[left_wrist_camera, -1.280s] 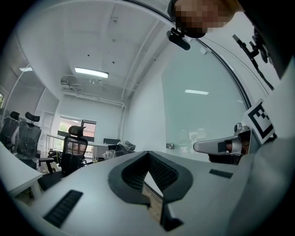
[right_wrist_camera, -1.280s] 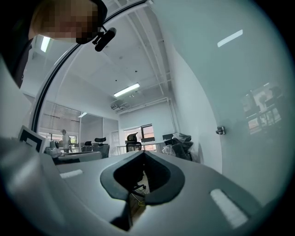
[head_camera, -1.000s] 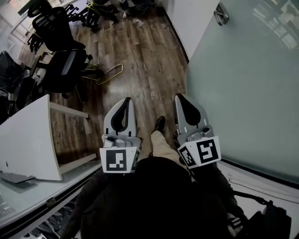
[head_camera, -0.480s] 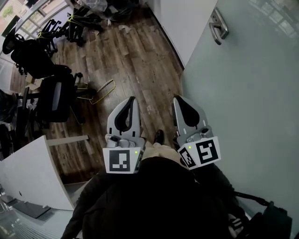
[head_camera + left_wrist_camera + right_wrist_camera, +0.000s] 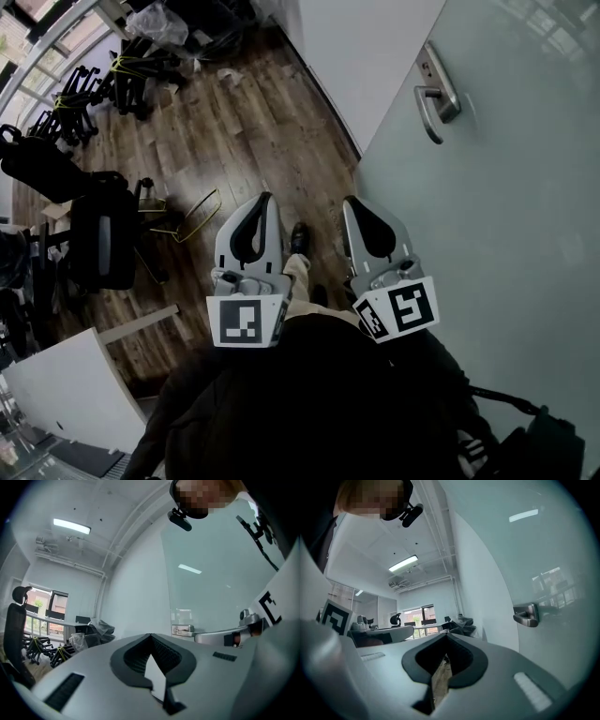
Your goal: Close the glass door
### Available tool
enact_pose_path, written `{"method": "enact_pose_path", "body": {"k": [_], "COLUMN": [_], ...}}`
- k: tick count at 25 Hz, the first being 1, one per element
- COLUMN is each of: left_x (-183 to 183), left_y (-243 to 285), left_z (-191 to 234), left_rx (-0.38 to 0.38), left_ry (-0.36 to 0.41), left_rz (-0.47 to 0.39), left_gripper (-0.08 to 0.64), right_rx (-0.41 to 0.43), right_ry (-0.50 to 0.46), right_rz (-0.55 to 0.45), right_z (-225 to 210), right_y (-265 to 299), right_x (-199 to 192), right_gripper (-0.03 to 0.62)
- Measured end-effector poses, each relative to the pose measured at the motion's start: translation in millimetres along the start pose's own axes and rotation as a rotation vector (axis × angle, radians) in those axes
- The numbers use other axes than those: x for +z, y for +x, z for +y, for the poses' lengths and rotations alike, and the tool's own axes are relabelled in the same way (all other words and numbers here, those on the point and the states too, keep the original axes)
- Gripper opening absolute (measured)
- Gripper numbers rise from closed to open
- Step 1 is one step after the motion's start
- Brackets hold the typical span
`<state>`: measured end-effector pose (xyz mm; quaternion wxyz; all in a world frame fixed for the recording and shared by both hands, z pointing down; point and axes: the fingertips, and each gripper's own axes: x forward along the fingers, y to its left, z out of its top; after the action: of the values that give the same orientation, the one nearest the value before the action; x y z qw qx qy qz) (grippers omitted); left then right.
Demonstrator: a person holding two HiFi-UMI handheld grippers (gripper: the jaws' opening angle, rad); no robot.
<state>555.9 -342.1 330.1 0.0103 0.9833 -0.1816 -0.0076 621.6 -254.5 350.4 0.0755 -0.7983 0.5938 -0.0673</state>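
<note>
The frosted glass door [image 5: 511, 244] fills the right side of the head view, on the person's right, with its metal handle [image 5: 434, 97] up ahead near the door's edge, next to a white wall [image 5: 361, 47]. Both tools are held out side by side over the wood floor [image 5: 272, 122], pointing forward. The left gripper [image 5: 264, 201] has its jaws pressed together at the tips with nothing between them (its own view shows only the wall through the small gap lower down). The right gripper [image 5: 351, 202] is likewise closed and empty, with a sliver of floor showing through its gap. It sits close beside the glass, though no view shows whether it touches; the handle is well ahead of it and to its right, untouched. A shoe [image 5: 299, 236] shows between the two tools. Black office chairs [image 5: 94, 239] stand to the left, and a white desk [image 5: 56, 403] is at the lower left corner.
</note>
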Motion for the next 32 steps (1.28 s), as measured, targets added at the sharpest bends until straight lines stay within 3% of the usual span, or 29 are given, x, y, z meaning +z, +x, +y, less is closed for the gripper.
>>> {"method": "enact_pose_path", "body": {"k": [3,9,16,26,29,32], "left_x": [6.6,-14.3,-11.0,30.8,32.6,30.6], "left_y": [37.2,127.1,217.8,291.4,305.9,313.5], "left_z": [27.9,59.6,55.3,3.1,-17.7,-48.7], "left_rx": [0.004,-0.087,-0.218,-0.328,-0.378,-0.441], "left_ry": [-0.026,0.003,0.018,-0.025,-0.056,-0.071], "left_rz": [-0.003,0.043,0.037,-0.075,-0.082,-0.076], "left_gripper": [-0.003,-0.003,-0.003,-0.003,-0.003,-0.003], "right_rx": [-0.012,-0.054,-0.092,-0.256,-0.300,-0.338], "right_ry": [-0.006,0.012,-0.025,-0.175,-0.235,-0.235], "right_rz": [0.018,0.036,-0.023,-0.127,-0.113,-0.068], "right_z": [-6.0,-51.2,-91.8,-166.3,-178.6,-197.1], "right_y": [39.4,124.0,184.4,164.8,147.6,127.0], "right_x": [-2.1,-7.5,31.2,121.5,123.1,111.3], "right_gripper": [0.002,0.002,0.002,0.002,0.005,0.066]}}
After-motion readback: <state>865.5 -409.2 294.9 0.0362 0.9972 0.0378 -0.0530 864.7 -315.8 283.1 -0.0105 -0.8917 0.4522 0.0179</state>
